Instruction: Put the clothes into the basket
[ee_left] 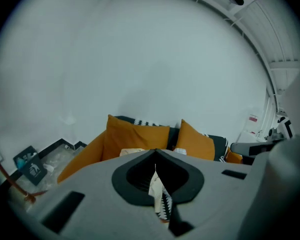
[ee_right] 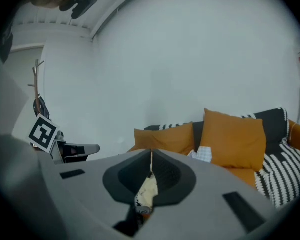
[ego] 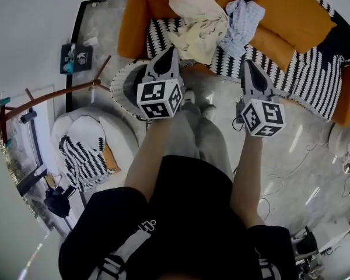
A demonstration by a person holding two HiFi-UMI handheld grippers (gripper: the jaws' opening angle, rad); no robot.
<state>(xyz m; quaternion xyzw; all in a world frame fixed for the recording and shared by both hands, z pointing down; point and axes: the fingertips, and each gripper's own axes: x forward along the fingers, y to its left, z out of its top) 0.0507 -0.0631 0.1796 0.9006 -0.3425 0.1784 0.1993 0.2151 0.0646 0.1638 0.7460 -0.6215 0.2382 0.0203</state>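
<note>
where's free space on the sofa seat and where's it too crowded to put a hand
Free: the patterned seat right of the checked shirt, toward the orange arm, and the grey floor in front of it. Crowded: mid-seat, where the cream garment and checked shirt lie bunched together, and the left front corner, where the basket stands.

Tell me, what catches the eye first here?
The orange sofa fills the top of the head view, with a cream garment and a pale checked shirt heaped on it. Just short of it, the left gripper and right gripper point at the pile, fingers shut, empty.
</note>
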